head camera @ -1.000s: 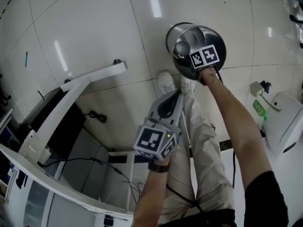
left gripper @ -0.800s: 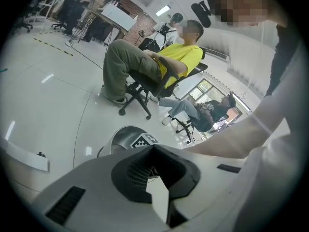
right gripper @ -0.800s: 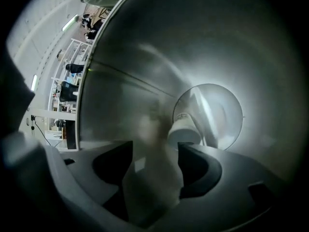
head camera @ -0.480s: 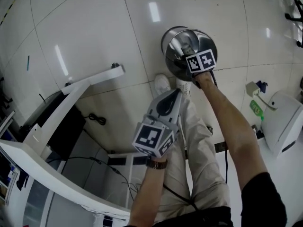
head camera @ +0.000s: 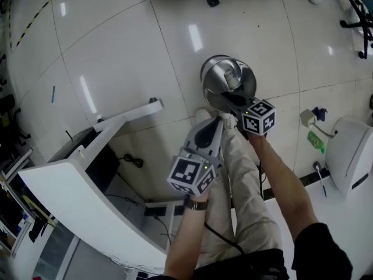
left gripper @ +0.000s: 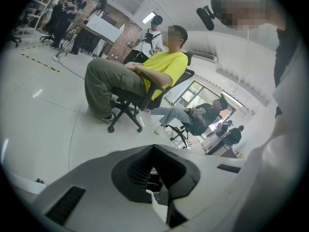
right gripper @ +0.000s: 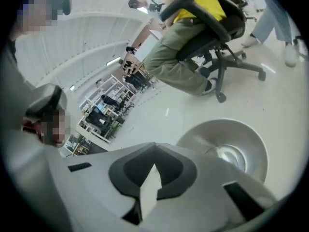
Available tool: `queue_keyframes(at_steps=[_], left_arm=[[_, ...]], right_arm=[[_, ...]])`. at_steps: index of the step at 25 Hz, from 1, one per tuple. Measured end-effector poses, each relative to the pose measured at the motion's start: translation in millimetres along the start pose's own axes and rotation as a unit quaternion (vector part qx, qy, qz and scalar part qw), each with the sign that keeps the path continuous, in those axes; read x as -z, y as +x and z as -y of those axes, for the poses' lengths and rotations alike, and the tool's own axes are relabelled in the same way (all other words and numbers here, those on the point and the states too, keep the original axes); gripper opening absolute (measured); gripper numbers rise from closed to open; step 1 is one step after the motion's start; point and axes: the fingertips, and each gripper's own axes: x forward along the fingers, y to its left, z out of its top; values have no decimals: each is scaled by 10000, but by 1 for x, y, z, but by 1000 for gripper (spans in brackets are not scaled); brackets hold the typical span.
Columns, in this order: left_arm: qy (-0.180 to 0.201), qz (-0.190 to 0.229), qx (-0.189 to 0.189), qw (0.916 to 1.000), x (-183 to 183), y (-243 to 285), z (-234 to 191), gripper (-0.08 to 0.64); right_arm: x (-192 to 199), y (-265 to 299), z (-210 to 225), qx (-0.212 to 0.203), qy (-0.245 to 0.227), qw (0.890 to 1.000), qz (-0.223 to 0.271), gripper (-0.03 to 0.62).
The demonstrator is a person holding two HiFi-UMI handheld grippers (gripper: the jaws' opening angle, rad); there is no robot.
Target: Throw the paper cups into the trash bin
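The round metal trash bin stands on the white floor; the right gripper view shows its shiny wall and bottom. A pale shape lies inside it, too small to name. My right gripper hangs just over the bin's near rim, pointing at it. Its jaws have just closed and meet with nothing between them. My left gripper sits nearer to me, beside the right one, shut and empty. I see no paper cup outside the bin.
A white desk with its foot fills the left. A white appliance and a plug lie at the right. A person sits on an office chair beyond the bin. My own legs are below.
My right gripper has drawn up and back from over the bin's mouth to its near rim. The left gripper has risen a little. The head view now takes in more floor.
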Motion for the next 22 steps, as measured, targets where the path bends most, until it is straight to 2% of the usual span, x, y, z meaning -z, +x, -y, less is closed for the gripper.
queue_keyframes(at_steps=[3, 5, 8, 11, 13, 17, 20, 22], left_arm=[[243, -227, -14, 9994, -14, -20, 38, 1], [399, -209, -16, 9990, -37, -33, 58, 1], [664, 37, 47, 9978, -87, -43, 89, 1], [1028, 396, 308, 9934, -149, -57, 127, 0], [1282, 585, 455, 9890, -192, -68, 148, 0], [1604, 942, 516, 9812, -268, -103, 185, 0], [1684, 1285, 739, 9745, -319, -148, 223, 0], [1870, 1588, 898, 9653, -353, -185, 253, 0]], right_arm=[[-2, -54, -43, 155, -29, 9998, 124, 2], [-16, -81, -76, 271, -142, 9995, 123, 2], [-63, -113, -114, 357, -540, 9976, 227, 0], [-131, -148, -151, 358, -838, 9923, 835, 0], [-183, -172, -181, 355, -1071, 9853, 1283, 0], [-270, -225, -245, 414, -1573, 9668, 1973, 0], [-324, -276, -302, 379, -1846, 9477, 2575, 0], [-351, -313, -344, 223, -2054, 9325, 2962, 0]])
